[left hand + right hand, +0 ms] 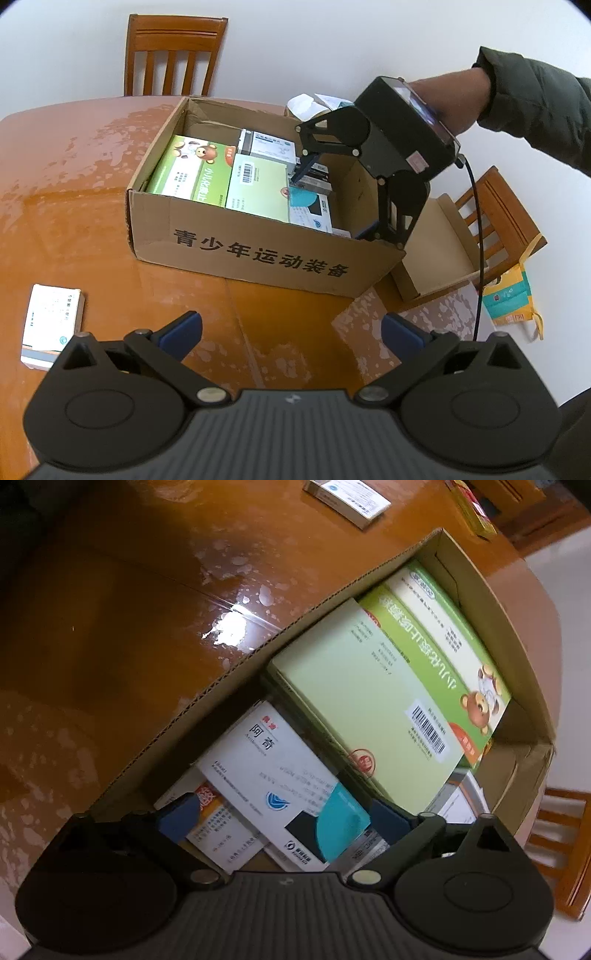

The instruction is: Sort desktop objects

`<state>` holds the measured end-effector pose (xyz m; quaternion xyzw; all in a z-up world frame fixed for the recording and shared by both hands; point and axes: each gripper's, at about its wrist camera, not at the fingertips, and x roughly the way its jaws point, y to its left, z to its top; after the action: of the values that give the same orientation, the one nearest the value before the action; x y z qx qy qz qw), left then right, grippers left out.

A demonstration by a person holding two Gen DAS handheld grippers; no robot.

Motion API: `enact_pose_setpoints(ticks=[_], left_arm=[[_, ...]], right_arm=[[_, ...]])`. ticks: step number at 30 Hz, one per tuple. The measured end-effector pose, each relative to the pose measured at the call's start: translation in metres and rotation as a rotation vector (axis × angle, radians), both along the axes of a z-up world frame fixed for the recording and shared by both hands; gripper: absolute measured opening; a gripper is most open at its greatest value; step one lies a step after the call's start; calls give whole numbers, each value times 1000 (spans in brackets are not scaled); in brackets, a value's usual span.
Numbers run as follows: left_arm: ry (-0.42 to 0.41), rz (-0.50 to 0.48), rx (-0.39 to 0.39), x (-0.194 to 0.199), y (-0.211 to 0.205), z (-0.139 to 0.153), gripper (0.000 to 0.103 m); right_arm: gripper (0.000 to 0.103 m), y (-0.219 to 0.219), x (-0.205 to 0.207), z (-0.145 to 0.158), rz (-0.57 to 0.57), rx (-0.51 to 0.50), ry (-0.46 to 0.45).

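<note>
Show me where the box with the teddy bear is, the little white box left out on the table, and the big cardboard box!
Teddy bear box [192,170]: left wrist view, on its green front.
Little white box [51,325]: left wrist view, middle of its top face.
Big cardboard box [258,254]: left wrist view, on its printed front wall.

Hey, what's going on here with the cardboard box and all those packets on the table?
A person is sorting medicine boxes into a cardboard box on a wooden table. The right gripper reaches down inside the box, open, above a white and teal packet, gripping nothing. The left gripper hovers open over the table. One white packet lies outside, left of the left gripper.
</note>
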<state>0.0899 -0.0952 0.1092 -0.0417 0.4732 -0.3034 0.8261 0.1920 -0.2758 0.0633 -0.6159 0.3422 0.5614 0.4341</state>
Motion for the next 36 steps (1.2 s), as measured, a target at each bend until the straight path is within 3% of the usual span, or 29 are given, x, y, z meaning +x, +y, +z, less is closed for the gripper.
enact_pose_setpoints(ticks=[2, 9, 20, 29, 36], left_arm=[[1, 7, -2, 1, 1, 0, 103], [0, 32, -7, 2, 6, -1, 103], [3, 51, -9, 1, 10, -2, 103], [1, 67, -7, -1, 9, -2, 103], [-18, 47, -28, 4, -3, 0, 103]], right_arm=[[81, 0, 1, 2, 52, -18, -36], [82, -5, 6, 1, 163, -45, -72], [83, -14, 9, 7, 224, -66, -60], [85, -7, 22, 4, 308, -147, 17], [84, -13, 30, 8, 370, -140, 41]])
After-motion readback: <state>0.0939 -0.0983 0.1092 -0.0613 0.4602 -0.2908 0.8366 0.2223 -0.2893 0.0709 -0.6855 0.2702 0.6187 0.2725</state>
